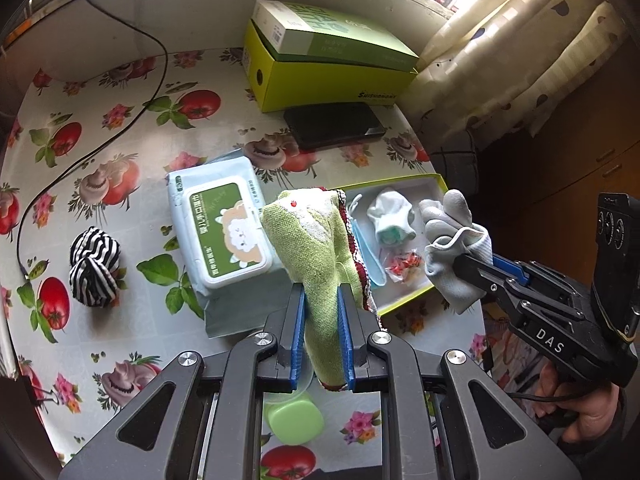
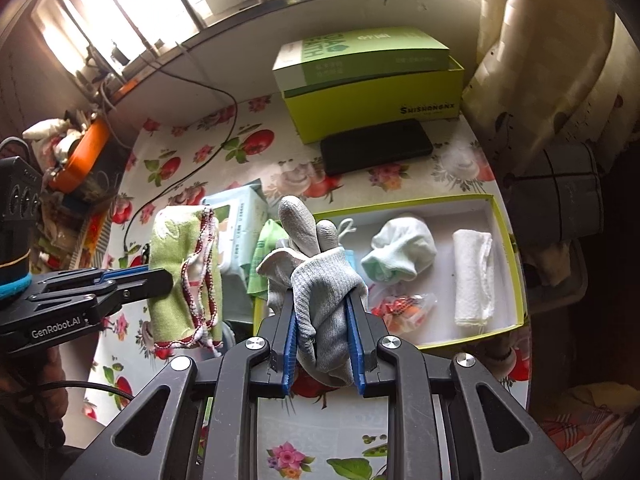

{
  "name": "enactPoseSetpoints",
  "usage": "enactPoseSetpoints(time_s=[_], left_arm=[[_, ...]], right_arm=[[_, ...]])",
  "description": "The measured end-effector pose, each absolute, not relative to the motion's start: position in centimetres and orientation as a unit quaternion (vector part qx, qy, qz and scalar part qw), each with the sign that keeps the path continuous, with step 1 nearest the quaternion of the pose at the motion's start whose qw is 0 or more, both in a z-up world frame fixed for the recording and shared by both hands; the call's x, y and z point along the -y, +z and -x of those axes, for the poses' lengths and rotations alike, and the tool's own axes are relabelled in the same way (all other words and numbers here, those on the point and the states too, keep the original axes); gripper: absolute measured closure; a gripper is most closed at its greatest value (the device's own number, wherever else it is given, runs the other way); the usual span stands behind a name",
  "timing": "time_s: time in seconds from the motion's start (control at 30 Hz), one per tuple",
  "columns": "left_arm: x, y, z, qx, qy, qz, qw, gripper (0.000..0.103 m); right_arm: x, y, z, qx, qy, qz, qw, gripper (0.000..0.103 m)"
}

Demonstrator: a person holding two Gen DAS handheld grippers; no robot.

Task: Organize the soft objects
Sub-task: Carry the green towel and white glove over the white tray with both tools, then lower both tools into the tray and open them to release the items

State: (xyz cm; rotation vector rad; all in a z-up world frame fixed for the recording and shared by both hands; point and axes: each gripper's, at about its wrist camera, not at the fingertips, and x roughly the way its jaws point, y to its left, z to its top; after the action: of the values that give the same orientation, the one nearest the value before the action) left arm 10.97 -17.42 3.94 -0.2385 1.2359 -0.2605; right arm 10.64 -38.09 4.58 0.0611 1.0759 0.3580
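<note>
My left gripper (image 1: pixel 321 292) is shut on a folded green towel (image 1: pixel 310 240) with red-white trim, held above the table; it also shows in the right wrist view (image 2: pixel 182 276). My right gripper (image 2: pixel 322 300) is shut on a grey work glove (image 2: pixel 320 280), seen in the left wrist view (image 1: pixel 452 240) over the tray's right end. The shallow green-rimmed tray (image 2: pixel 508 248) holds a balled white sock (image 2: pixel 400 254), a rolled white cloth (image 2: pixel 472 280) and a small plastic packet (image 2: pixel 400 306). A striped black-white sock ball (image 1: pixel 94 266) lies on the floral tablecloth at the left.
A wet-wipes pack (image 1: pixel 224 232) lies left of the tray. A green box stack (image 1: pixel 328 60) and a black phone (image 1: pixel 334 124) sit at the back. A black cable (image 1: pixel 120 128) crosses the table's left side. A green lid (image 1: pixel 294 420) lies under my left gripper. Curtains (image 1: pixel 520 48) hang at the right.
</note>
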Motion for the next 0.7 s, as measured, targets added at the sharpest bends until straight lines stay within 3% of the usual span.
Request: enactPoseSetpoints(time_s=[0.7], left_arm=[[20.9, 2.5, -13.9, -0.592, -0.15, 0.093, 0.787, 0.087]], right_arm=[[46.2, -1.9, -14.8, -0.557, 0.081, -0.082, 0.823, 0.082]])
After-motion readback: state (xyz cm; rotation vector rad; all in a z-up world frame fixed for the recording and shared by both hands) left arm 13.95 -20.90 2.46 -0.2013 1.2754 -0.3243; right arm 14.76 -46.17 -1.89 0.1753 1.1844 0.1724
